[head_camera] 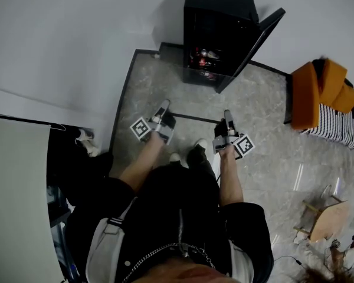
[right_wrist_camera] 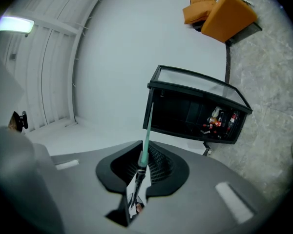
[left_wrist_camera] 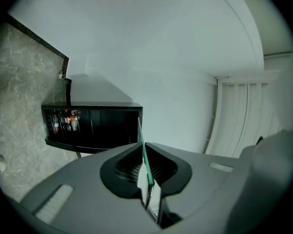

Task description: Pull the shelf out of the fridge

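The black mini fridge point(head_camera: 218, 34) stands against the far wall with its door point(head_camera: 256, 40) swung open to the right. Well in front of it, a clear glass shelf point(head_camera: 194, 118) hangs level above the floor, showing mainly as a thin dark edge. My left gripper point(head_camera: 163, 112) is shut on the shelf's left side and my right gripper point(head_camera: 228, 119) on its right side. In the left gripper view the pane's green edge point(left_wrist_camera: 143, 155) runs between the closed jaws; in the right gripper view the same edge point(right_wrist_camera: 146, 135) does too. The fridge point(left_wrist_camera: 93, 126) point(right_wrist_camera: 195, 111) lies ahead of both.
Bottles and cans point(head_camera: 202, 56) stay inside the fridge. An orange chair with a striped cushion point(head_camera: 318, 93) stands at the right, and a wooden stool point(head_camera: 327, 217) lies at the lower right. A white wall closes the left side. My feet are below the shelf.
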Action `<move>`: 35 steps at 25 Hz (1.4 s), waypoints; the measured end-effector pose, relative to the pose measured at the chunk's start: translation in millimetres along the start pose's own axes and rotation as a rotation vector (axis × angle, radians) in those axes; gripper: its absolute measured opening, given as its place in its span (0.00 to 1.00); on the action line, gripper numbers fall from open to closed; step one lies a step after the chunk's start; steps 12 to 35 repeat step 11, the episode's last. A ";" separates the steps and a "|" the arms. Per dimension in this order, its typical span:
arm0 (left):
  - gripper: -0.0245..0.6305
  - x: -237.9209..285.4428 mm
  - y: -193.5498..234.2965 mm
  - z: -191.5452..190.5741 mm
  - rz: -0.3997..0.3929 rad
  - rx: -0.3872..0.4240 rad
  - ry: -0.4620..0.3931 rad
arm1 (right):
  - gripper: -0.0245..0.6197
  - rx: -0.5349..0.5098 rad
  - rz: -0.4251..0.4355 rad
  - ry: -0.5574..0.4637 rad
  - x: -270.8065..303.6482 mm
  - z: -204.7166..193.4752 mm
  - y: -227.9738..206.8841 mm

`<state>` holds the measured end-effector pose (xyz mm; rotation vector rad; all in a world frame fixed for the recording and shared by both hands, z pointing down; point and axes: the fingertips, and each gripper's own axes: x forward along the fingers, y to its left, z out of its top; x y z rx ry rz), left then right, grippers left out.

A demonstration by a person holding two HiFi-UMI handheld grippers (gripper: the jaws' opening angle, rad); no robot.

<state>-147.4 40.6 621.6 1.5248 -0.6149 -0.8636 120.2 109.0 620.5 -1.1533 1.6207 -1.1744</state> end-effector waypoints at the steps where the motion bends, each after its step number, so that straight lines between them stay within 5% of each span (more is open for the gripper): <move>1: 0.08 0.2 0.0 0.7 0.002 0.002 0.003 | 0.08 0.002 -0.001 -0.004 -0.3 -0.5 0.1; 35: 0.08 8.0 -8.4 3.3 -0.013 -0.012 0.011 | 0.08 -0.006 0.000 -0.013 4.4 2.3 3.7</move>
